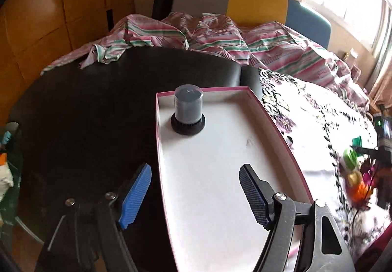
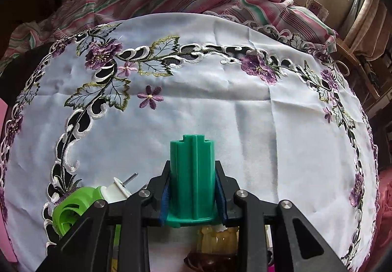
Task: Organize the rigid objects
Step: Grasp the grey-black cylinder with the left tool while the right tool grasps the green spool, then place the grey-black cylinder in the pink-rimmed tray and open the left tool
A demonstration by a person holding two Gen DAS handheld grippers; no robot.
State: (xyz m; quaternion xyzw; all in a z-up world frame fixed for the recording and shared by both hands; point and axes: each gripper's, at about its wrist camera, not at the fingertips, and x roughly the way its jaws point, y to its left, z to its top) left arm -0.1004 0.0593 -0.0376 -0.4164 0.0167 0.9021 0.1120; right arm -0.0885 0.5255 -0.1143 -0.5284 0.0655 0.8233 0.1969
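We see the left gripper (image 1: 194, 194) spread wide with nothing between its blue pads, hanging over the near end of the white tray (image 1: 281, 120), where a small capped jar (image 1: 188, 110) stands alone in the upper left corner. Low centre in the right view, the right gripper (image 2: 192, 192) is clamped on a green plastic piece (image 2: 192, 174) above the flowered cloth (image 2: 245, 112). We judge the risk is the tall piece tipping on release, or knocking the jar over.

A clear-topped canister (image 1: 188, 110) on a black ribbed base stands upright in the far left corner of the shallow pink-edged white box (image 1: 220, 174). A green ribbed plastic cylinder (image 2: 192, 176) with a flared foot is clamped between blue pads.
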